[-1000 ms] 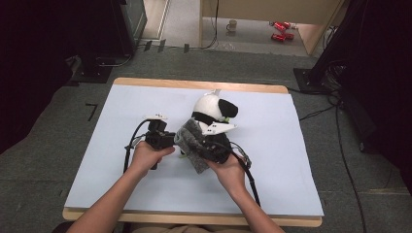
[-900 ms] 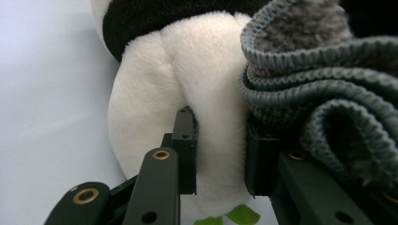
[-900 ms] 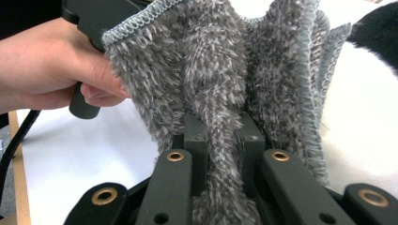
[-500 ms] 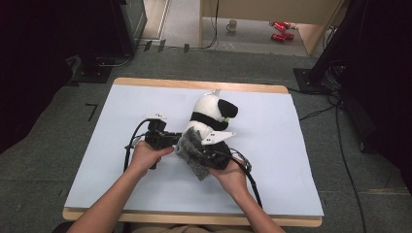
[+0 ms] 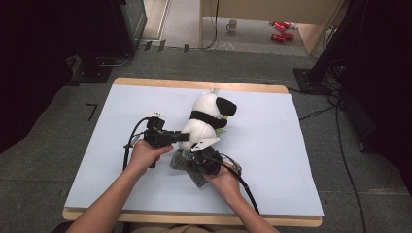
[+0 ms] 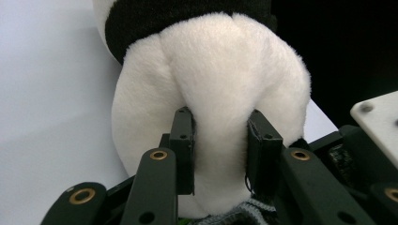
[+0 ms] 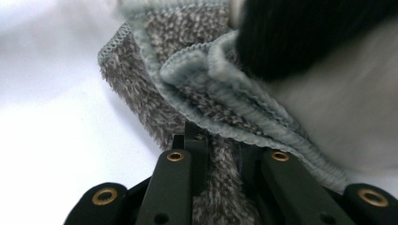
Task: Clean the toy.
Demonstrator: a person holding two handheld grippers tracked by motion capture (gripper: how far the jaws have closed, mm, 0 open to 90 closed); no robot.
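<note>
Panda toy and cloth at mid-table

The plush panda [image 5: 206, 121] lies on the table [image 5: 291, 160]; the cloth [image 5: 187, 165] sits just before it, touching its near end.

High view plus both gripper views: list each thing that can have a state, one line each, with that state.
Panda plush: lying on the white table cover, its white rear pinched.
Grey cloth: crumpled against the panda's lower end, a fold clamped.
Left tongs: shut on the panda's white fur, which bulges between the pads.
Right tongs: shut on the grey cloth.
Mug: upright on the floor beyond the table.
</note>
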